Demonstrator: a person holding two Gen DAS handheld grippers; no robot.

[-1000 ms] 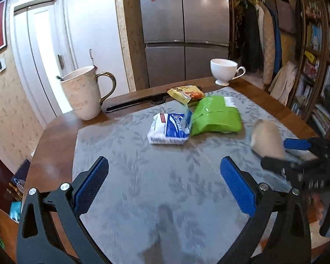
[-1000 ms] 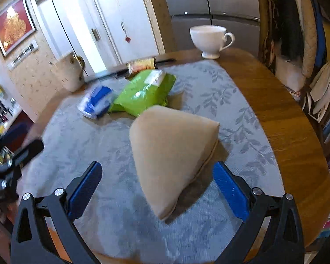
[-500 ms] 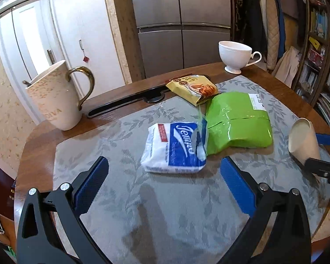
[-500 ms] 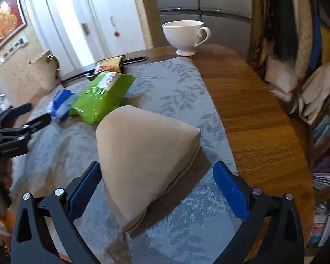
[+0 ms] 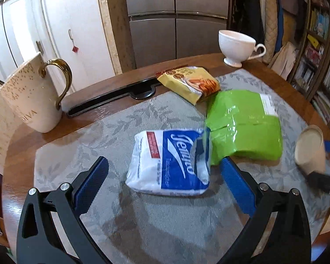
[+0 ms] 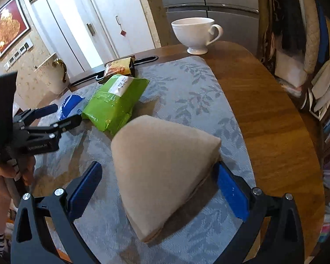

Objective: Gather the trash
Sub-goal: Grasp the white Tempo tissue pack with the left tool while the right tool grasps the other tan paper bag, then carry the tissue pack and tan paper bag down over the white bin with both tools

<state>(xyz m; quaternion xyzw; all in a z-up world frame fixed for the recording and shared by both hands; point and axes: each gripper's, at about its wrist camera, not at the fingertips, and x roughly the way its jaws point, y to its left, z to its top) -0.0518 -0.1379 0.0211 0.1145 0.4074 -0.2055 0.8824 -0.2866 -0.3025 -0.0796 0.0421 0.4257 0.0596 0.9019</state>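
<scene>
Left gripper (image 5: 164,171) spread around blue-white packet (image 5: 168,161), right gripper (image 6: 158,176) gaping astride beige cone (image 6: 162,176)

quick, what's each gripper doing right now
Left gripper: open, around the tissue pack, not gripping.
Right gripper: open, around the paper cone.

Round wooden table (image 6: 264,114), grey leaf-patterned mat (image 5: 156,224) over its middle. On bare wood beyond the fingers: gold-handled mug (image 5: 30,96) far left, white cup (image 5: 237,44) far right, black flat bar (image 5: 112,99) between.
</scene>
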